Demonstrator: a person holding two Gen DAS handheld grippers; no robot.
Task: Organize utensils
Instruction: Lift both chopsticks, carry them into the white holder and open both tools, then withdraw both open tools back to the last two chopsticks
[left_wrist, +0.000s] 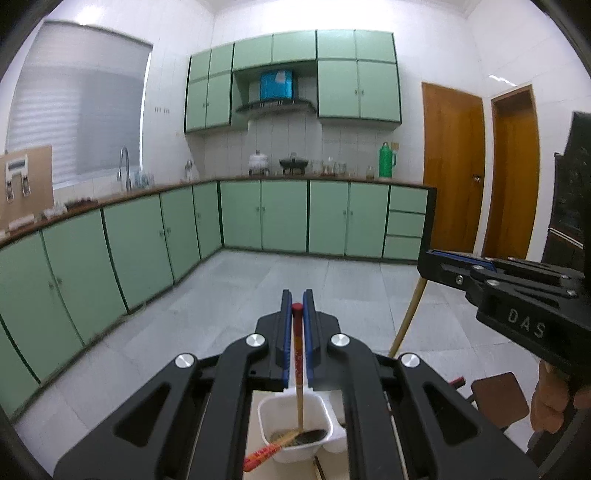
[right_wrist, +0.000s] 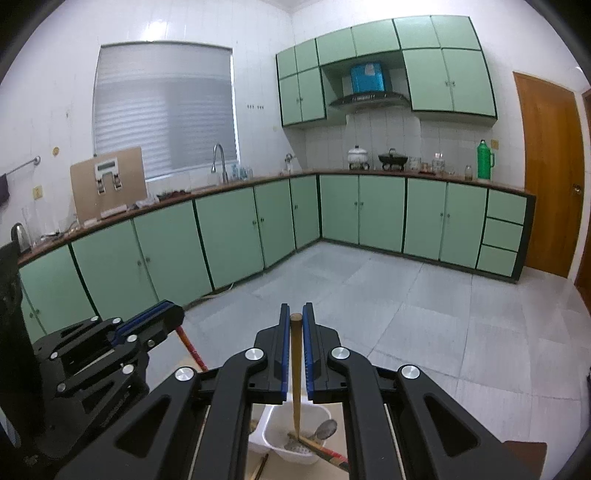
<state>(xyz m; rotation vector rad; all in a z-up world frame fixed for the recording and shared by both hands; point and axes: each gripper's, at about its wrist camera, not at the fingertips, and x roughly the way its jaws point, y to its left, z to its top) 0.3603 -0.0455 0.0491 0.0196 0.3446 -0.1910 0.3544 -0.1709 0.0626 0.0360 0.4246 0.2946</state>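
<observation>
In the left wrist view my left gripper (left_wrist: 297, 299) is shut on a red-tipped patterned chopstick (left_wrist: 297, 350). It hangs upright with its lower end in a white plastic bin (left_wrist: 269, 410). A dark spoon (left_wrist: 314, 435) and another red chopstick (left_wrist: 262, 452) lie in that bin. At the right, my right gripper (left_wrist: 430, 258) grips a plain tan chopstick (left_wrist: 406, 317). In the right wrist view the right gripper (right_wrist: 295, 308) is shut on the tan chopstick (right_wrist: 295, 369), whose tip reaches into the bin (right_wrist: 273, 417) beside a metal spoon (right_wrist: 327, 428). The left gripper (right_wrist: 173, 310) shows at the left.
The bin stands on a pale table (left_wrist: 255, 421). A brown stool seat (left_wrist: 498, 398) is at the right, near a person's hand (left_wrist: 554, 402). Green cabinets (left_wrist: 147, 236) line the far walls across a tiled floor (left_wrist: 295, 273). Wooden doors (left_wrist: 452, 166) stand at the right.
</observation>
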